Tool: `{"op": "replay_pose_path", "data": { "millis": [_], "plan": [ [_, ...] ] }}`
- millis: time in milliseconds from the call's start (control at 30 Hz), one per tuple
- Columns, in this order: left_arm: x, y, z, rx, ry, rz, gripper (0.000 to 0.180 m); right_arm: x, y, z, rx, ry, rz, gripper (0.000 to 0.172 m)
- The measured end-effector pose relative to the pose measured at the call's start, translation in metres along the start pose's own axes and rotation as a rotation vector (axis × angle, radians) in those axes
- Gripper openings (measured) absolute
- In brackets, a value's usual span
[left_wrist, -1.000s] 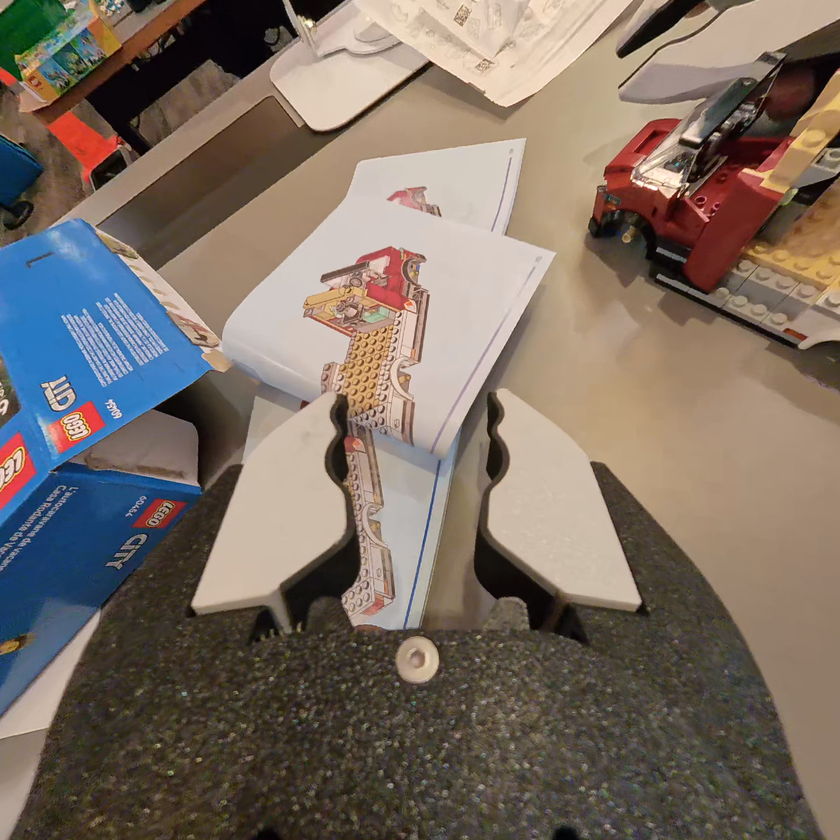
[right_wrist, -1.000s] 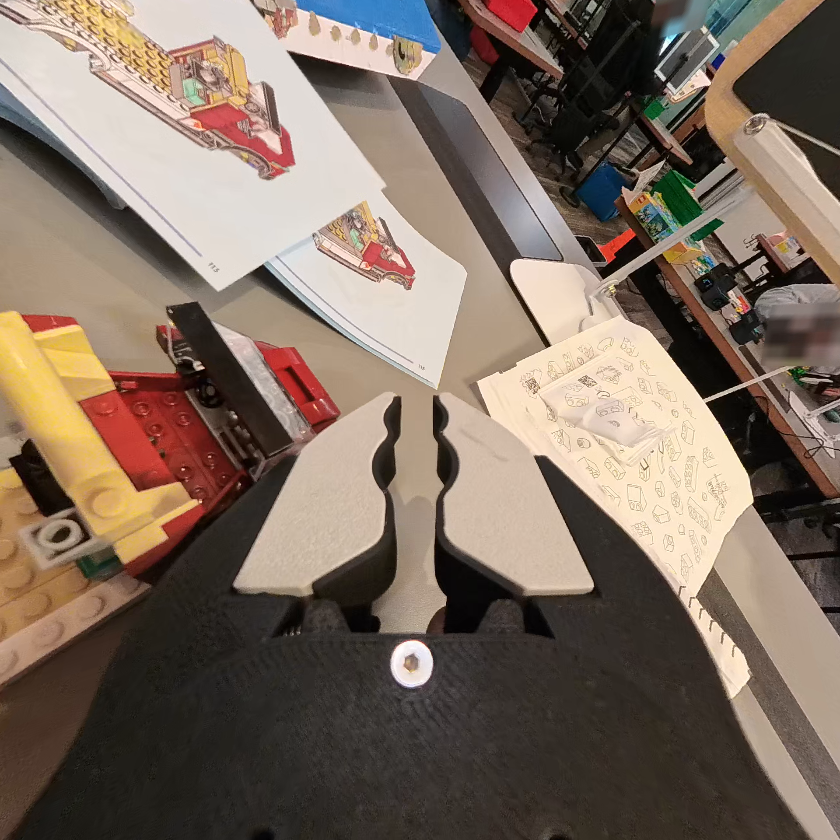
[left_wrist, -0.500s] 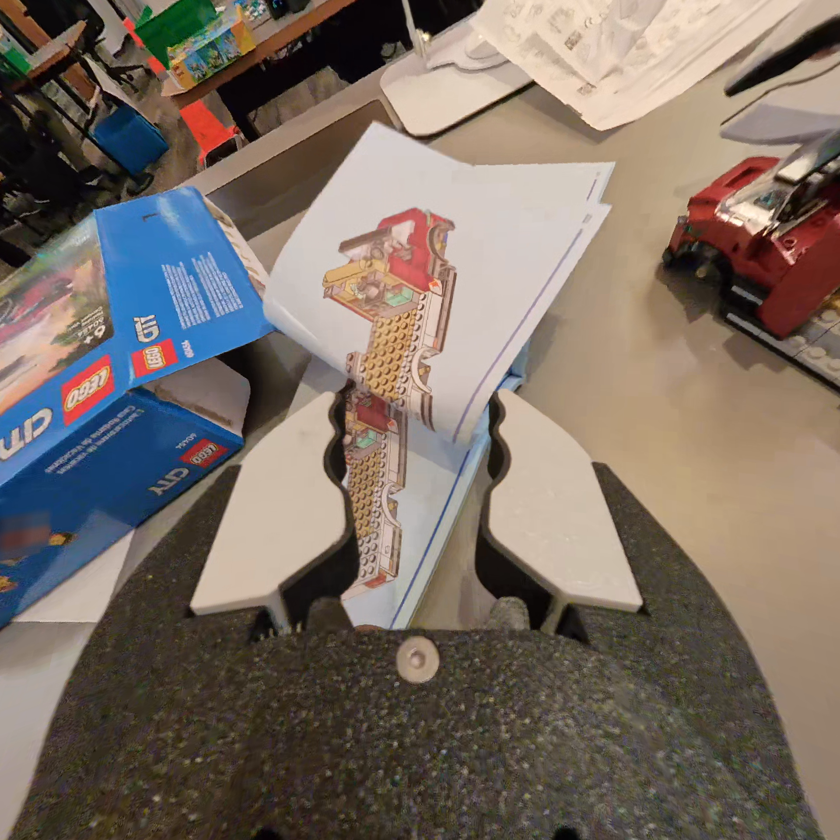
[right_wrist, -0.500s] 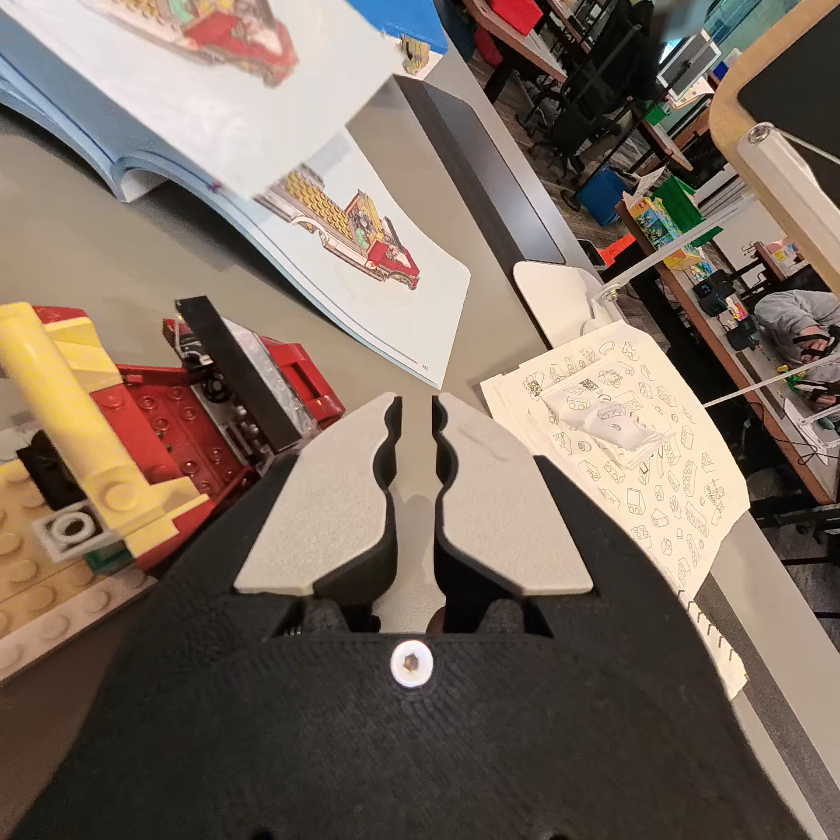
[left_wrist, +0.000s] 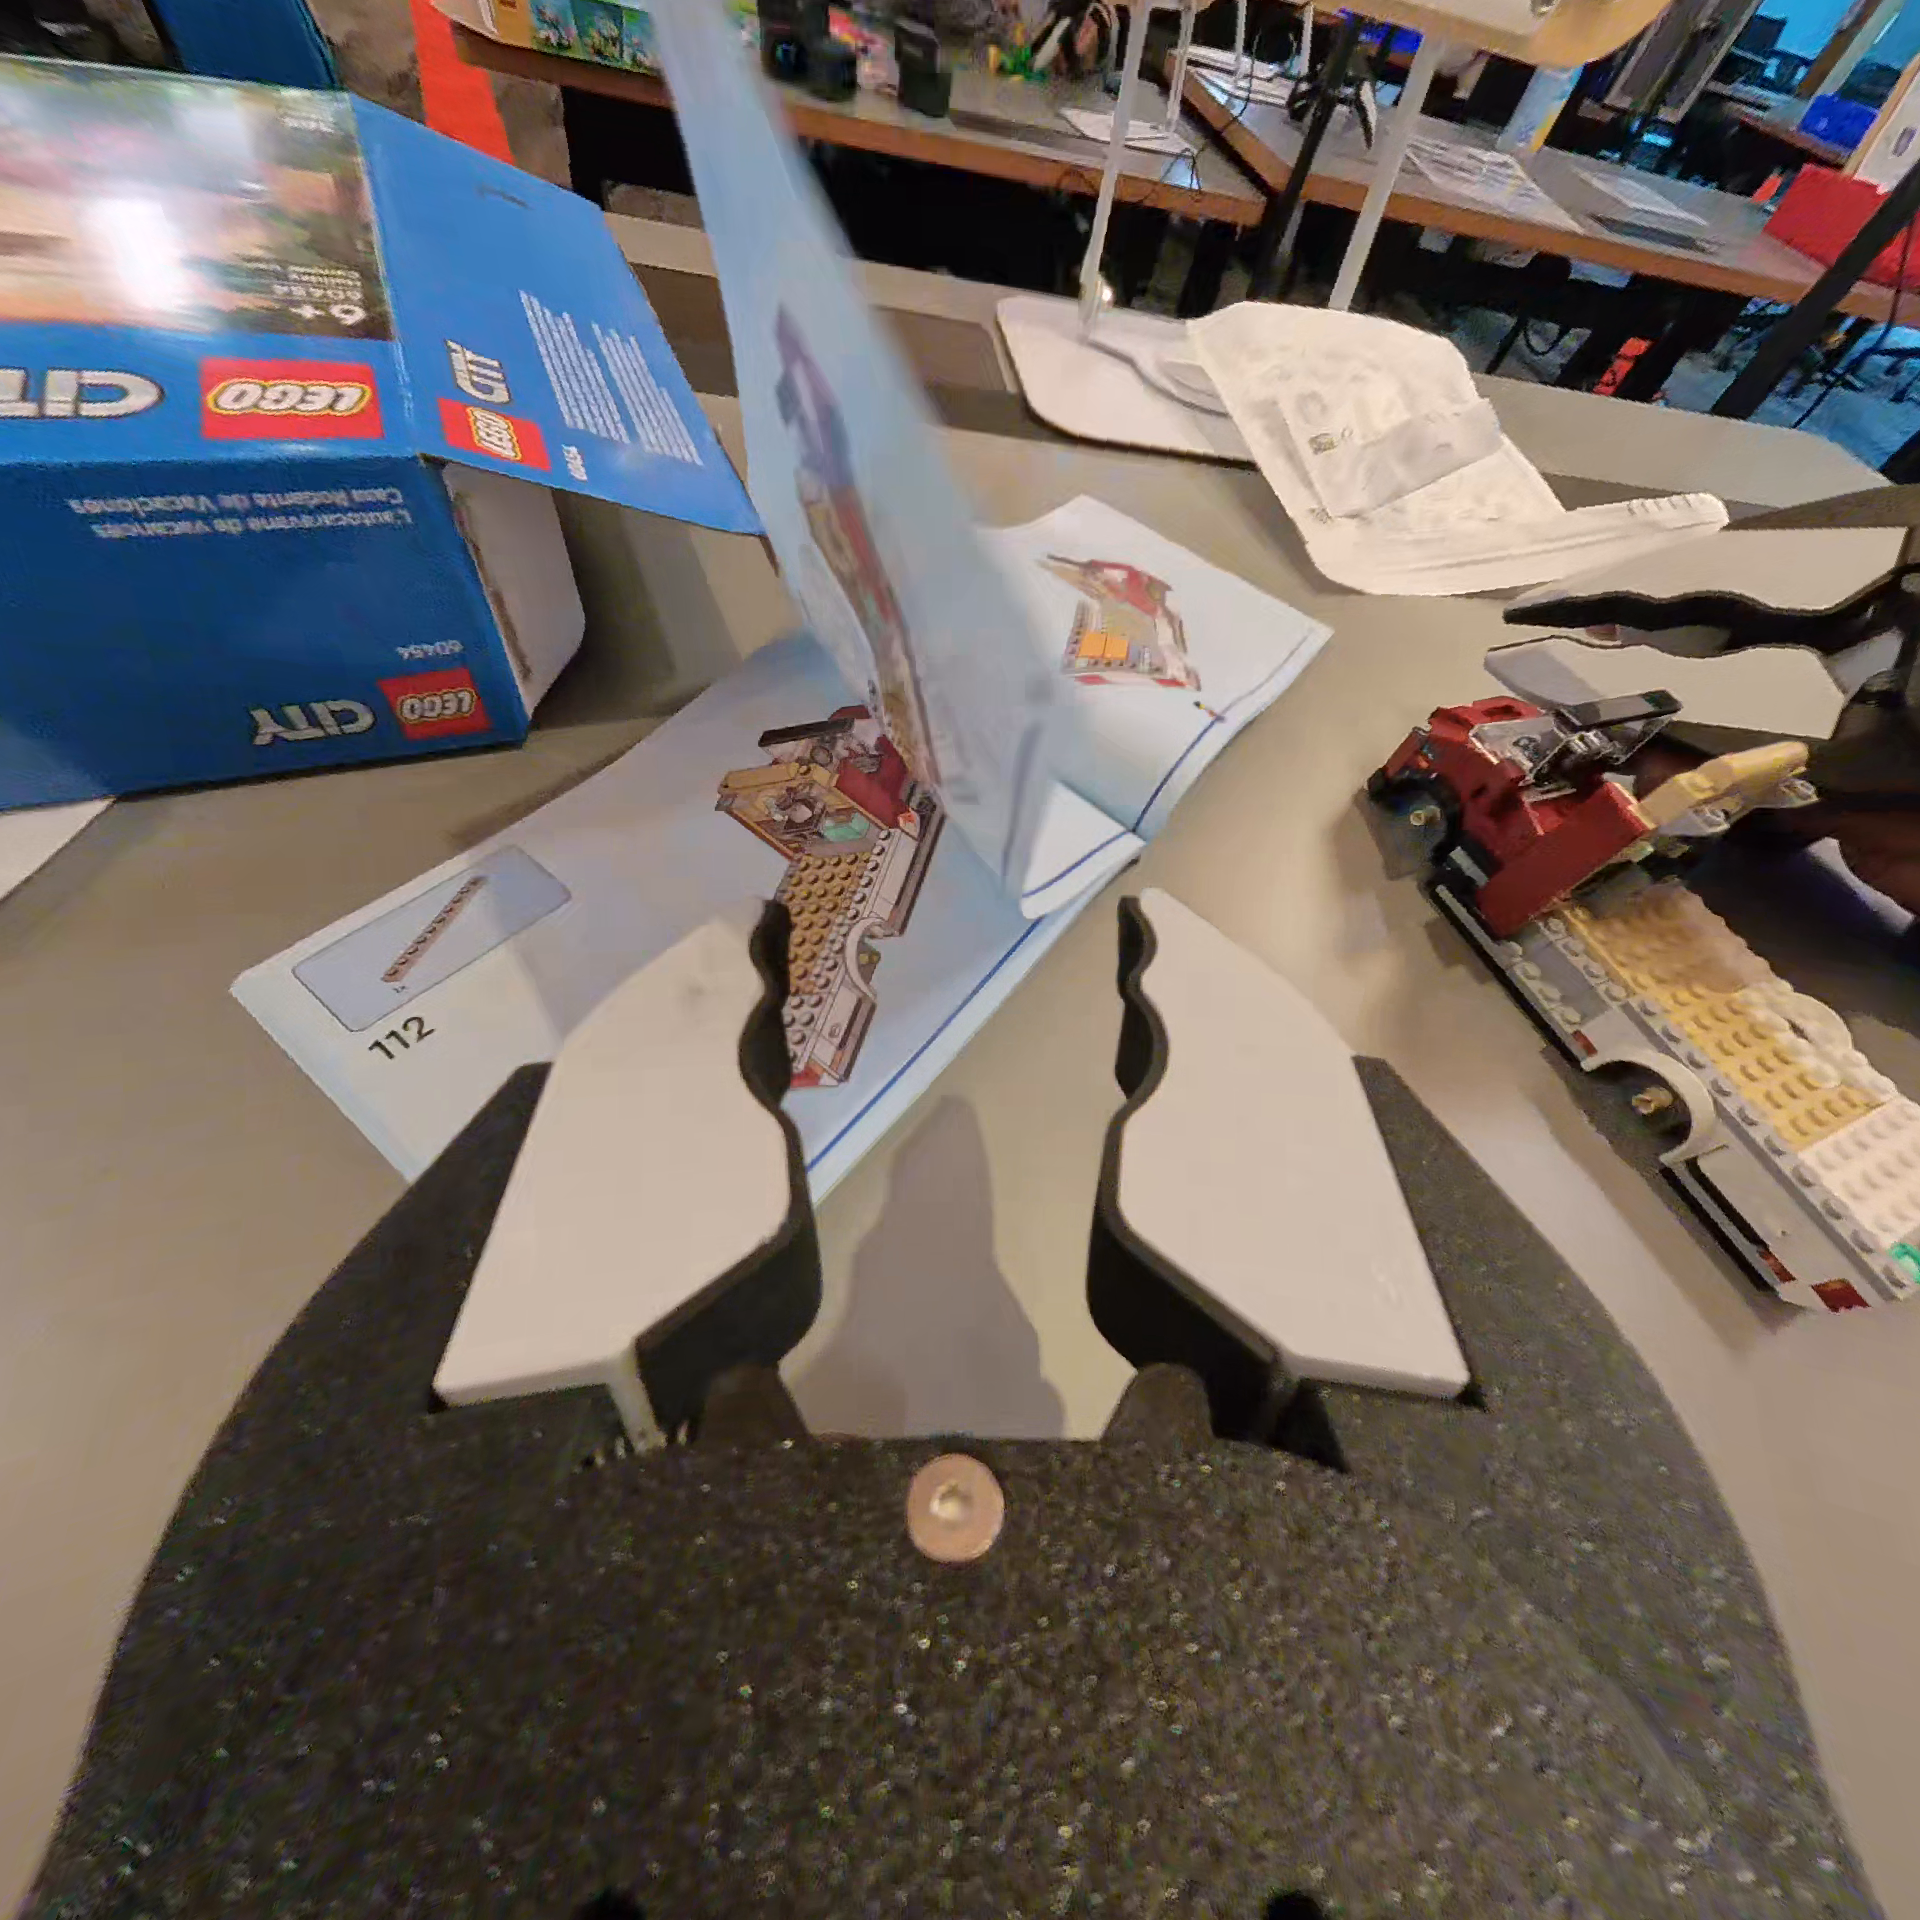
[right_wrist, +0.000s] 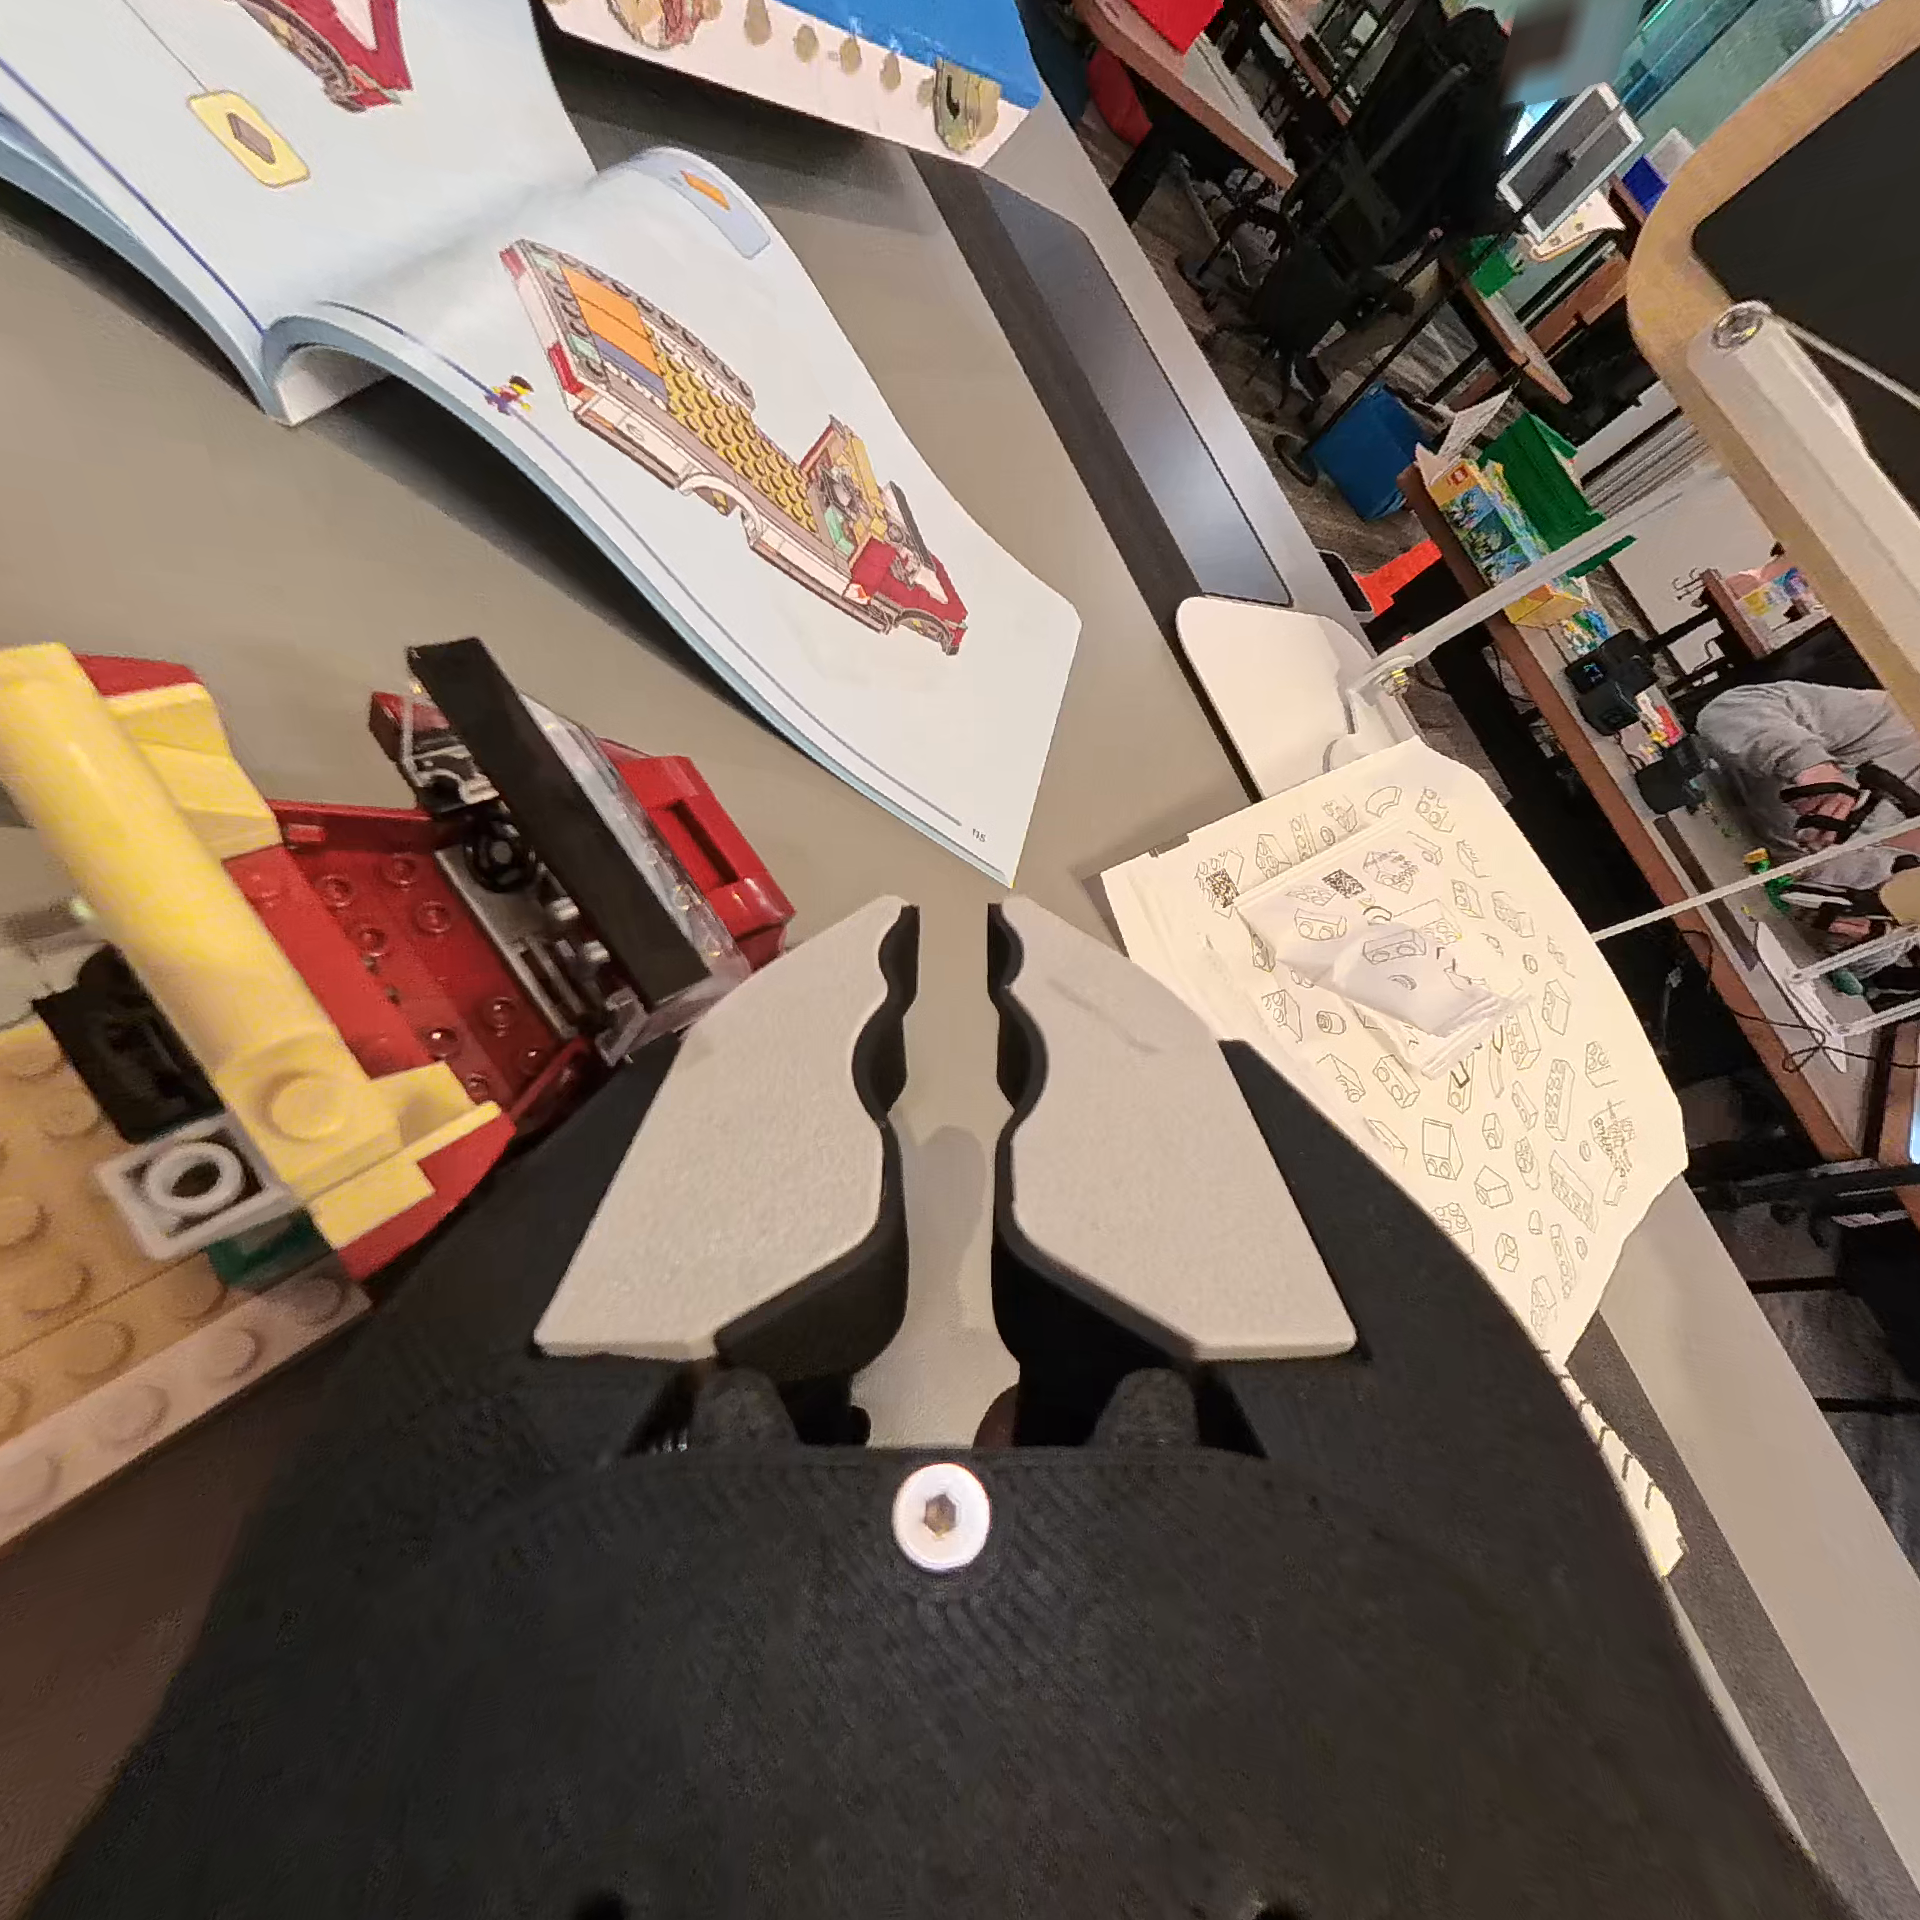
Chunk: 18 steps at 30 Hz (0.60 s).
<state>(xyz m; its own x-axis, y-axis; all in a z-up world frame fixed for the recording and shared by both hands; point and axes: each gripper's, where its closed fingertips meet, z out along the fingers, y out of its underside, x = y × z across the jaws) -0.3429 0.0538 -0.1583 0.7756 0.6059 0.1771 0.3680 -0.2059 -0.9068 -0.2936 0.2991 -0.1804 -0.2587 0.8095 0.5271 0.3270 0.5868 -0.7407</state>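
Note:
An open instruction booklet (left_wrist: 644, 894) lies on the grey table (left_wrist: 1299, 1039). One of its pages (left_wrist: 831, 468) stands nearly upright and blurred above the spine. My left gripper (left_wrist: 945, 925) is open wide just in front of the booklet's near edge, with only table between the pads. A partly built red, tan and grey brick vehicle (left_wrist: 1621, 904) sits to the right. My right gripper (right_wrist: 953, 914) is open by a narrow gap with nothing between the pads, next to the vehicle (right_wrist: 395, 935) and short of the booklet's corner (right_wrist: 727, 436). It also shows in the left wrist view (left_wrist: 1704, 623).
A blue cardboard box (left_wrist: 260, 540) with an open flap stands at the left, behind the booklet. Printed paper bags (right_wrist: 1403, 997) and a white stand base (right_wrist: 1268, 675) lie near the table's far edge. Other tables, chairs and a seated person are beyond. The gap from one gripper's tips to the other's is roughly 25 cm.
The page that drooped over my left jaws has swung up to nearly vertical and left them. My left gripper has drawn back from the booklet. My right gripper has barely moved.

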Motion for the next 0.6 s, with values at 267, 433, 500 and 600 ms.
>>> {"op": "replay_pose_path", "data": {
  "millis": [267,433,500,600],
  "plan": [
    [-0.016,-0.006,-0.020,0.019,-0.002,-0.042,0.066,0.000,0.002,0.000,-0.010,0.002,-0.006,0.013],
    [-0.011,-0.010,-0.022,0.015,0.223,-0.308,0.058,0.000,0.003,-0.001,-0.016,0.004,-0.011,0.013],
    [-0.008,-0.013,-0.025,0.024,0.335,-0.456,0.057,-0.001,0.004,-0.001,-0.020,0.005,-0.016,0.013],
    [-0.010,-0.014,-0.029,0.030,0.436,-0.591,0.047,-0.001,0.005,-0.002,-0.023,0.007,-0.022,0.013]
  ]
}}
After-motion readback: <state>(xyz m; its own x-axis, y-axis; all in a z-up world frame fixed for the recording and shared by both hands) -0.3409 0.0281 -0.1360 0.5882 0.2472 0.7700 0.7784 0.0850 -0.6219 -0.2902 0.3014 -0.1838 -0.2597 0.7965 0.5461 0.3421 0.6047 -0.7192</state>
